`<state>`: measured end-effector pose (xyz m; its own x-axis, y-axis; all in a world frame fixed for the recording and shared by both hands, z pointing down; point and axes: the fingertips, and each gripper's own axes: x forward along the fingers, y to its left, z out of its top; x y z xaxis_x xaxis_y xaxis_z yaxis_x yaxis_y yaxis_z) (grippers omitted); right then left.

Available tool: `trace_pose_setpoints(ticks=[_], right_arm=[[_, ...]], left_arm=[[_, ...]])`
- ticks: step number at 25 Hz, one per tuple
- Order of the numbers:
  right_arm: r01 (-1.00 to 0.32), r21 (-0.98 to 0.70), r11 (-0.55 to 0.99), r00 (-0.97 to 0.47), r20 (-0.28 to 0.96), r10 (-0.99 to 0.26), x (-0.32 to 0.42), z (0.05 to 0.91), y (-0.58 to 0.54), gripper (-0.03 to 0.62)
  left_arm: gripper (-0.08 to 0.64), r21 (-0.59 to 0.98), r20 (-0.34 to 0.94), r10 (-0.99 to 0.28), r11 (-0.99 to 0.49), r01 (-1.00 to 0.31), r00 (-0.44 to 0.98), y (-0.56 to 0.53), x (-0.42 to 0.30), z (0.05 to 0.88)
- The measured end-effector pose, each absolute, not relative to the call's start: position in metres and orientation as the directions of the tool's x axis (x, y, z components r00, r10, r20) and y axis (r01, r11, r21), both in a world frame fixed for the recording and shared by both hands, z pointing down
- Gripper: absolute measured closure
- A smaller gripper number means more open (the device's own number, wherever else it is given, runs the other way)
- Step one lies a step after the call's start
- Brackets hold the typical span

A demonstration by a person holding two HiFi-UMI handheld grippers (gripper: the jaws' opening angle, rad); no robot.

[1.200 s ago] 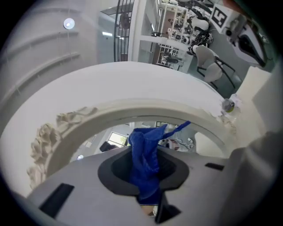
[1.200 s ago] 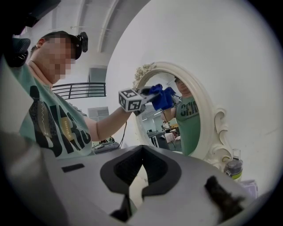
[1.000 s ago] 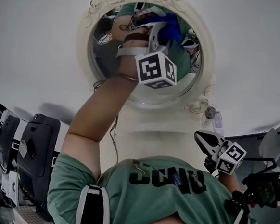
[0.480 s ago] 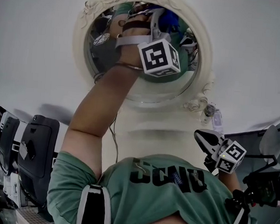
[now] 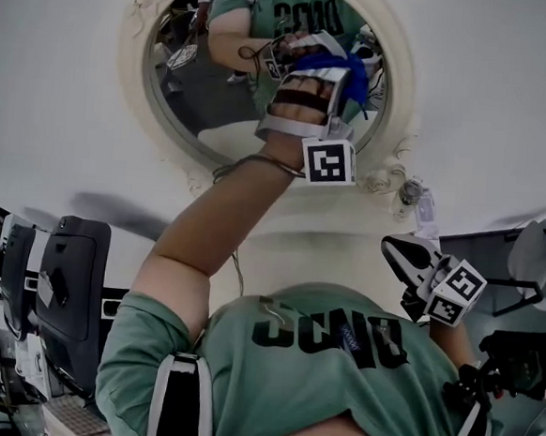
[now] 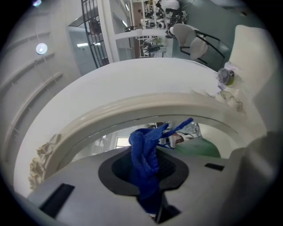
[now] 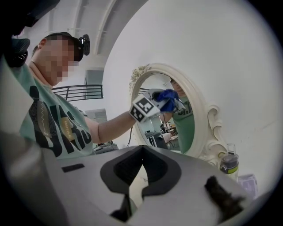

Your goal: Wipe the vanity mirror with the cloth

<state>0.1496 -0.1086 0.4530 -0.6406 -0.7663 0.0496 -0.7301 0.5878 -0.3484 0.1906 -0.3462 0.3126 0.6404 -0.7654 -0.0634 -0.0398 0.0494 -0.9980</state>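
Observation:
An oval vanity mirror in an ornate cream frame hangs on the white wall. My left gripper is raised against the right side of the glass, shut on a blue cloth that is pressed to the mirror. In the left gripper view the cloth bunches between the jaws just below the frame. My right gripper hangs low at the right, shut and empty. The right gripper view shows the mirror, the cloth and its own gripper.
A small bottle with a green band stands by the frame's lower right corner. Black seats are at the left, a white chair at the right. The person's green shirt fills the bottom.
My left gripper slid with the cloth from the middle of the glass toward its lower right side. The head view shifted too, and the right gripper stayed put.

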Motion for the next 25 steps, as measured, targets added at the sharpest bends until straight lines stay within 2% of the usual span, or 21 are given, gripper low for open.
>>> trace_pose_setpoints(ticks=[6,11,14,22,25], right_arm=[[-0.739,-0.361,0.570,-0.629,0.063,-0.775,0.154,0.462,-0.104,0.588],[-0.742,-0.361,0.564,-0.624,0.067,-0.778,0.157,0.465,-0.102,0.588],[-0.746,-0.373,0.552,-0.616,0.069,-0.785,0.158,0.467,-0.101,0.588],[-0.739,-0.352,0.575,-0.629,0.056,-0.775,0.154,0.460,-0.106,0.588],[-0.736,-0.349,0.580,-0.634,0.058,-0.771,0.153,0.460,-0.107,0.588]], left_arm=[[0.480,-0.987,0.151,-0.747,-0.077,0.141,0.648,-0.336,0.201,0.469],[0.479,-0.943,0.324,-0.735,-0.198,0.269,0.595,-0.332,0.201,0.557],[0.479,-0.922,0.378,-0.723,-0.237,0.306,0.578,-0.329,0.194,0.568],[0.479,-0.883,0.469,-0.694,-0.374,0.283,0.546,-0.330,0.187,0.579],[0.477,-0.889,0.451,-0.694,-0.407,0.210,0.562,-0.328,0.175,0.551]])
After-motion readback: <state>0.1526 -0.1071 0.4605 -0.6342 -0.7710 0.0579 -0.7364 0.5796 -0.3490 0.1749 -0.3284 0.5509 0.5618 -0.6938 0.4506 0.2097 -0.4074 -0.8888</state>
